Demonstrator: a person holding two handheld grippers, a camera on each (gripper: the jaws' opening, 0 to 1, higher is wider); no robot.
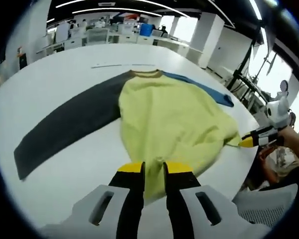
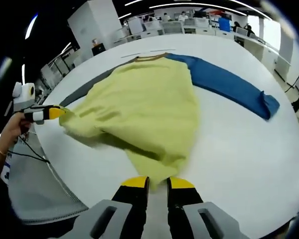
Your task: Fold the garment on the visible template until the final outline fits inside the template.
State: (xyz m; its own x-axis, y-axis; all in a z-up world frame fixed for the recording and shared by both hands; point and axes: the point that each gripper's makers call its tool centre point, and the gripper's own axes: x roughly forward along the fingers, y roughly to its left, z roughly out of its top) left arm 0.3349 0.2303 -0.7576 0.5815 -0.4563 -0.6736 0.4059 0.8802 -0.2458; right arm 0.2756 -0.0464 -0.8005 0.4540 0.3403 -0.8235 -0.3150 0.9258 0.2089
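A shirt with a yellow body (image 1: 169, 114) lies on the white table (image 1: 65, 74), collar (image 1: 145, 73) at the far end. Its dark grey sleeve (image 1: 70, 124) stretches left and its blue sleeve (image 1: 204, 88) right. My left gripper (image 1: 153, 172) is shut on the near hem, which lifts off the table. The right gripper (image 1: 244, 142) pinches the hem's other corner at the right. In the right gripper view the yellow body (image 2: 144, 99) spreads ahead, with the blue sleeve (image 2: 229, 84) to the right. My right gripper (image 2: 158, 184) is shut on the hem, and the left gripper (image 2: 60, 113) grips the far corner.
A thin line (image 1: 122, 65) marks the table beyond the collar. The table edge (image 2: 65, 164) curves close to both grippers, with a grey mesh chair (image 2: 35, 194) below it. A hand (image 2: 7, 132) holds the left gripper. Office desks (image 1: 104, 32) stand far behind.
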